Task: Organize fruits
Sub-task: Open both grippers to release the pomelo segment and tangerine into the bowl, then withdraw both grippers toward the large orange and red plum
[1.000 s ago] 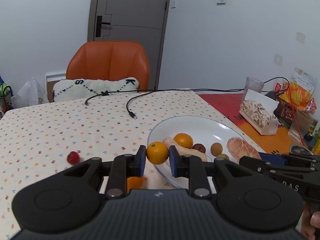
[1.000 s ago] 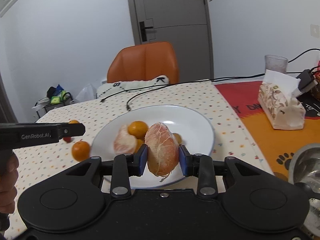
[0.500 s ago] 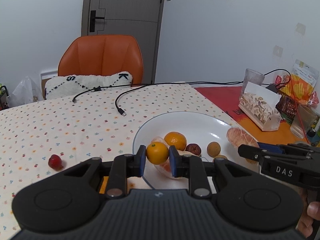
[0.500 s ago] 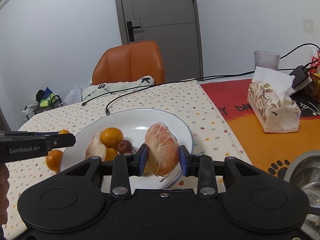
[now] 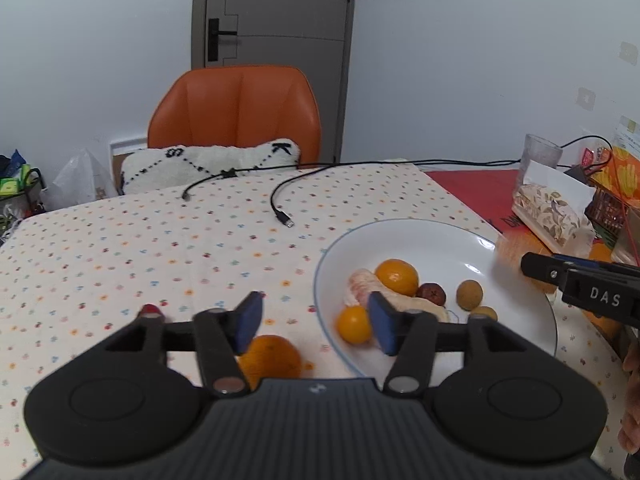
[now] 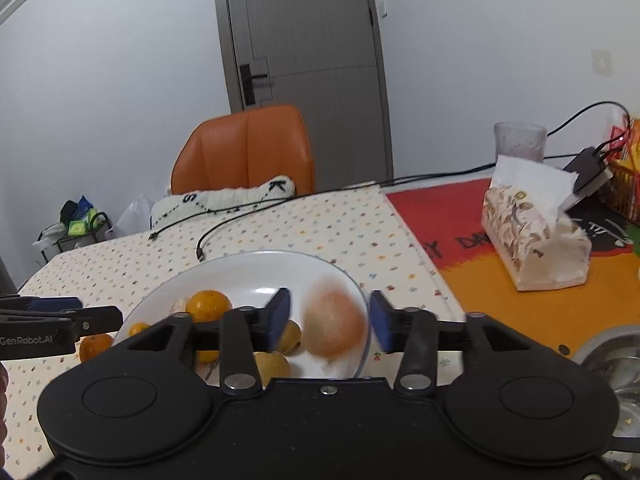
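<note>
Fruits sit in the white plate (image 5: 516, 264) on the dotted bench (image 5: 120, 248): a big orange (image 5: 397, 277), a small orange (image 5: 353, 324), a dark red fruit (image 5: 431, 293) and a round brown one (image 5: 469, 294). The left tool (image 5: 316, 326) is wide open and holds nothing. One more orange (image 5: 276, 356) lies on the bench just under it. The right tool (image 6: 329, 320) is wide open too, with a blurry peeled fruit (image 6: 335, 326) between its fingers, not touching them

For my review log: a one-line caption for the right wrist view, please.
Right gripper open, a blurred peeled citrus piece between its fingers over the white plate of fruit.
</note>
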`<move>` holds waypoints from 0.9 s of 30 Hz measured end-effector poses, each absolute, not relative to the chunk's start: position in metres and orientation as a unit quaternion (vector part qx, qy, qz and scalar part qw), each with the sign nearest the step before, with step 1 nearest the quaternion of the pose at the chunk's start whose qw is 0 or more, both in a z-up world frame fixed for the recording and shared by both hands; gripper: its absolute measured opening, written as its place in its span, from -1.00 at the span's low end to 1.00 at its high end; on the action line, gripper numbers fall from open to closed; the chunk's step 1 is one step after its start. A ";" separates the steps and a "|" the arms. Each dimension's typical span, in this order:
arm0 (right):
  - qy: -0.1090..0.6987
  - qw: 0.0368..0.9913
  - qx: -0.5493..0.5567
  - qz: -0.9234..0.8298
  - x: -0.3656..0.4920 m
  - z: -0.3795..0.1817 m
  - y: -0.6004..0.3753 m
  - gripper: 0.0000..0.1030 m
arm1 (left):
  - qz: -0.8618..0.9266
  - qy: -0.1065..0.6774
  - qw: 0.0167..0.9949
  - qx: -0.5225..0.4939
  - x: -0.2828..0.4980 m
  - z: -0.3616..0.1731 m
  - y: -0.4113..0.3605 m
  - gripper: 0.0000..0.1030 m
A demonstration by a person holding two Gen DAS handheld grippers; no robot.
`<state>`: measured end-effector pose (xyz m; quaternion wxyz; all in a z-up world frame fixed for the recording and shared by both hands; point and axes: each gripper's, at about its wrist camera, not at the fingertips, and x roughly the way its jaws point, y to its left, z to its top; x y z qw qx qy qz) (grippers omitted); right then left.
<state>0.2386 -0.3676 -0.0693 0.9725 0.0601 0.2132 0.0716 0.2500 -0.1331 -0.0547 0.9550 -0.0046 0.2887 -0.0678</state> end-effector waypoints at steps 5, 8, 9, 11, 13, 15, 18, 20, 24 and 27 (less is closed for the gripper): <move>0.212 0.972 0.064 0.080 0.228 -0.066 -0.364 0.08 | -0.050 0.286 0.957 -0.007 0.243 -0.052 -0.122 0.48; 0.216 0.969 0.073 0.090 0.220 -0.066 -0.361 0.14 | -0.048 0.285 0.957 -0.014 0.237 -0.050 -0.115 0.54; 0.217 0.969 0.073 0.093 0.218 -0.065 -0.359 0.15 | -0.047 0.285 0.957 -0.015 0.234 -0.050 -0.113 0.56; 0.218 0.969 0.071 0.098 0.213 -0.064 -0.356 0.22 | -0.047 0.283 0.958 -0.015 0.230 -0.048 -0.110 0.61; 0.218 0.968 0.073 0.104 0.208 -0.063 -0.352 0.27 | -0.046 0.281 0.959 -0.016 0.226 -0.047 -0.105 0.64; 0.218 0.967 0.074 0.109 0.204 -0.062 -0.349 0.32 | -0.045 0.279 0.959 -0.018 0.221 -0.045 -0.101 0.65; 0.217 0.967 0.073 0.114 0.198 -0.060 -0.344 0.39 | -0.043 0.275 0.960 -0.021 0.214 -0.043 -0.095 0.67; 0.217 0.967 0.071 0.117 0.195 -0.059 -0.340 0.42 | -0.041 0.273 0.961 -0.025 0.210 -0.042 -0.090 0.69; 0.218 0.965 0.069 0.126 0.189 -0.057 -0.333 0.47 | -0.035 0.271 0.961 -0.031 0.203 -0.040 -0.080 0.70; 0.217 0.965 0.068 0.134 0.185 -0.055 -0.326 0.51 | -0.032 0.270 0.962 -0.032 0.198 -0.039 -0.074 0.70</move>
